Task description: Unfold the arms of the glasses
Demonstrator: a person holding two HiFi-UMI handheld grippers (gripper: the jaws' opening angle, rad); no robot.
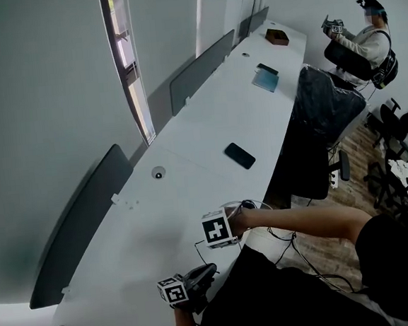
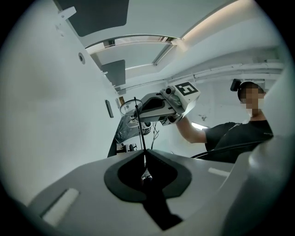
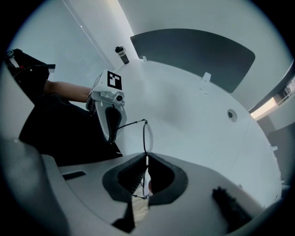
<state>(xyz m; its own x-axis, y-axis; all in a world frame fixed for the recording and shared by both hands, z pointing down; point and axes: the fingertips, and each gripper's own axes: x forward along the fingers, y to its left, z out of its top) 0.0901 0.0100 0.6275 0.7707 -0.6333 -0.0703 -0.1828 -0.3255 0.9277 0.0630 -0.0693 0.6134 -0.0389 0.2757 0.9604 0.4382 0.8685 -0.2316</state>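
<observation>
The thin wire-rimmed glasses (image 3: pixel 147 132) hang over the near edge of the white desk (image 1: pixel 207 123), held between both grippers. My right gripper (image 3: pixel 147 159) points steeply down and is shut on the frame beside one lens. One black arm (image 2: pixel 138 124) of the glasses runs sideways from the frame into my left gripper (image 2: pixel 143 156), which lies level and is shut on that arm's end. In the head view the left gripper (image 1: pixel 203 274) sits below and left of the right gripper (image 1: pixel 232 220). The other arm of the glasses is not visible.
A black phone (image 1: pixel 239 155) lies mid-desk, with a round cable port (image 1: pixel 158 173) to its left. Dark partition panels (image 1: pixel 81 219) line the desk's far side. A black office chair (image 1: pixel 323 106) stands to the right. Another person (image 1: pixel 363 38) sits at the far end.
</observation>
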